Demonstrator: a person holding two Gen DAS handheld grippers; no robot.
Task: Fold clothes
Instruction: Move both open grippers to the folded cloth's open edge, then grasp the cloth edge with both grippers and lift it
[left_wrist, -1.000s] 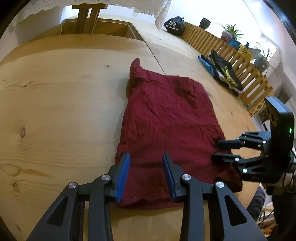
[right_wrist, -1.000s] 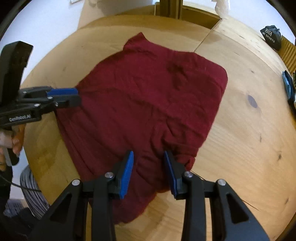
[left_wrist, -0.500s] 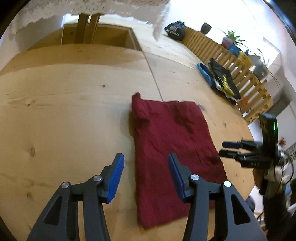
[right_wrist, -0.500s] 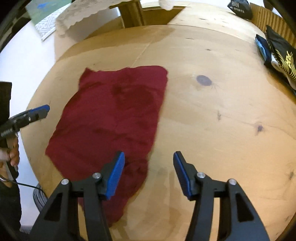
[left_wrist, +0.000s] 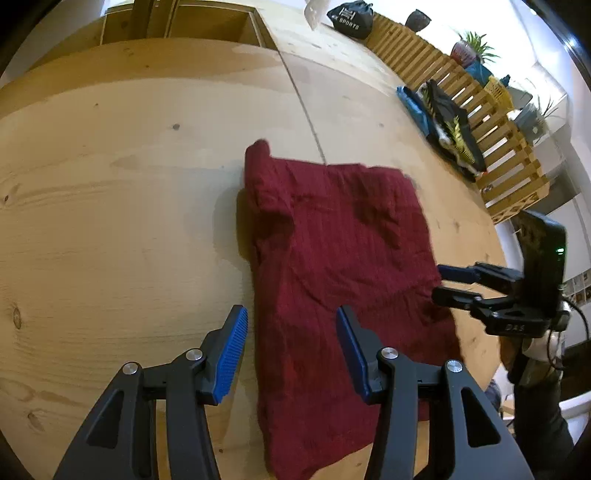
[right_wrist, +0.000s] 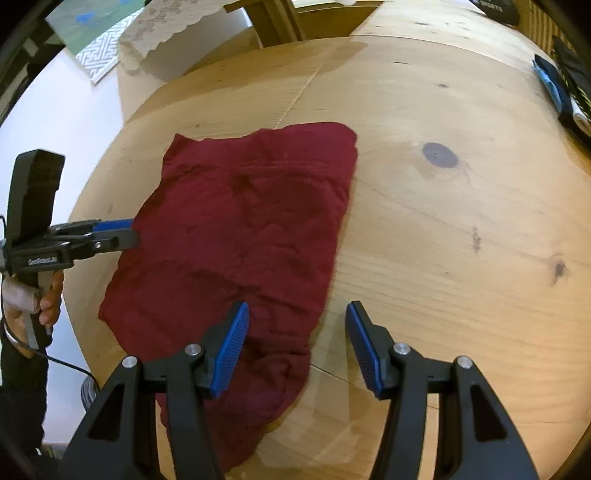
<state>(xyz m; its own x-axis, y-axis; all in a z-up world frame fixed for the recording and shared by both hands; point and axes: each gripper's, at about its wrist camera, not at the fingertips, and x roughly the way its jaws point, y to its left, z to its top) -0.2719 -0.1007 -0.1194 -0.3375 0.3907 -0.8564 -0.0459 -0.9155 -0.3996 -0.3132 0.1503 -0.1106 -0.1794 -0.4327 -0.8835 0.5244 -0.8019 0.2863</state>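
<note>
A dark red garment (left_wrist: 332, 258) lies flat and folded on the wooden table (left_wrist: 110, 221), with creases across it. My left gripper (left_wrist: 291, 350) hangs open just above its left edge, nothing between the blue pads. My right gripper (right_wrist: 297, 347) is open over the garment's (right_wrist: 240, 251) right edge, one finger above cloth and the other above bare wood. In the left wrist view the right gripper (left_wrist: 443, 284) sits at the cloth's right side. In the right wrist view the left gripper (right_wrist: 125, 232) sits at its left side.
A pile of dark and blue clothes (left_wrist: 443, 125) lies at the table's far right beside a slatted wooden rail (left_wrist: 498, 147). A black bag (left_wrist: 351, 24) sits at the far end. A hand (right_wrist: 48, 299) holds the left gripper beyond the table's rounded edge (right_wrist: 85, 221).
Both grippers' jaws have widened and let go of the red cloth. Both have drawn back from it, the right one swinging out over the bare wood. The garment lies still.
</note>
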